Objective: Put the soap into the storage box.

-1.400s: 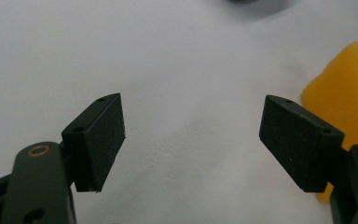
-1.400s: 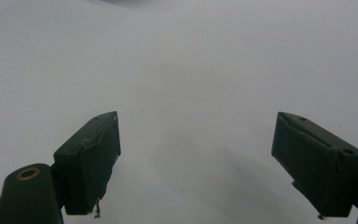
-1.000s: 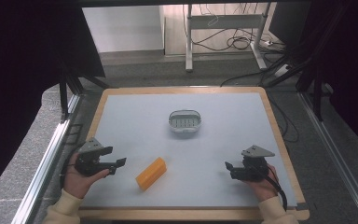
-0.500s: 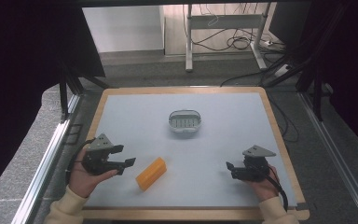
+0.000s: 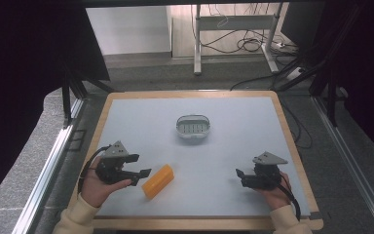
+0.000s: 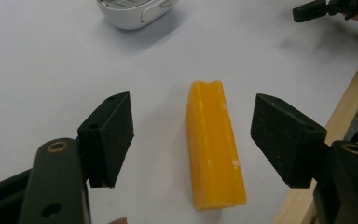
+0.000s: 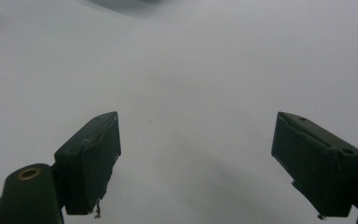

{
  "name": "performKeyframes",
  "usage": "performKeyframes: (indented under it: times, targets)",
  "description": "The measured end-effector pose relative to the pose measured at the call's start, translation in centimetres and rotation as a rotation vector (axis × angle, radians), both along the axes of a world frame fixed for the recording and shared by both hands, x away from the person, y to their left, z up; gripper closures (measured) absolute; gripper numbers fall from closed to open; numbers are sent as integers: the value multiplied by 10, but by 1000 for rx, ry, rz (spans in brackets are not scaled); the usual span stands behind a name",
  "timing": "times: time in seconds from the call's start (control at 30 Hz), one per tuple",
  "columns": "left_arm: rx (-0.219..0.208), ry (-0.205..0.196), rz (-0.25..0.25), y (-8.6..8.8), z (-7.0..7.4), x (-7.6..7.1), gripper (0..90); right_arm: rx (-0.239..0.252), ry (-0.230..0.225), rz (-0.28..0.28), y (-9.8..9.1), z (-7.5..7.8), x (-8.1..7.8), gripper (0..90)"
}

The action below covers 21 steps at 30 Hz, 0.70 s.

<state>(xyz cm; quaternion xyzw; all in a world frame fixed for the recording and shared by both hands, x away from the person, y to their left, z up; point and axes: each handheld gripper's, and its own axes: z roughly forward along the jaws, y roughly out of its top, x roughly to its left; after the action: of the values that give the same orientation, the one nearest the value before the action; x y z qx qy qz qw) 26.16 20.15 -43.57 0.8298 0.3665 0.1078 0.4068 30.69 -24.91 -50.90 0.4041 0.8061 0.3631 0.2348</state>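
A pale blue-grey table [image 5: 126,126] with a wooden rim stands before a floor strewn with cables. Near its front edge lies an orange-yellow block [image 5: 158,181], flat and untouched. The left gripper [image 5: 143,174], jaws spread and just opening a little further, points at the block's left end. At the right, the right gripper [image 5: 240,174] rests with jaws wide. Farther back sits a white oval dish [image 5: 193,126].

Right gripper [image 7: 196,163]: two black jaws are seen spread wide, with nothing held between them. Beneath them a pale, bare table surface [image 7: 191,70] is seen, blurred toward the top.
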Motion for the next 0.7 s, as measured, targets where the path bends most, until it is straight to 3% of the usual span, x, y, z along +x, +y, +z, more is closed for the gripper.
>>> performKeyframes:
  times: [0.23, 0.47, 0.7]
  targets:
    - [-5, -5, -13, 0, 3, -2, 305, -2, -9, 6, 0, 0, 0, 152]
    - [29, 39, -44, -12, -13, -2, 300, -12, -18, 10, 3, 1, -1, 142]
    - [48, 66, -57, -18, -18, -1, 299, -19, -20, 6, 4, 1, -1, 141]
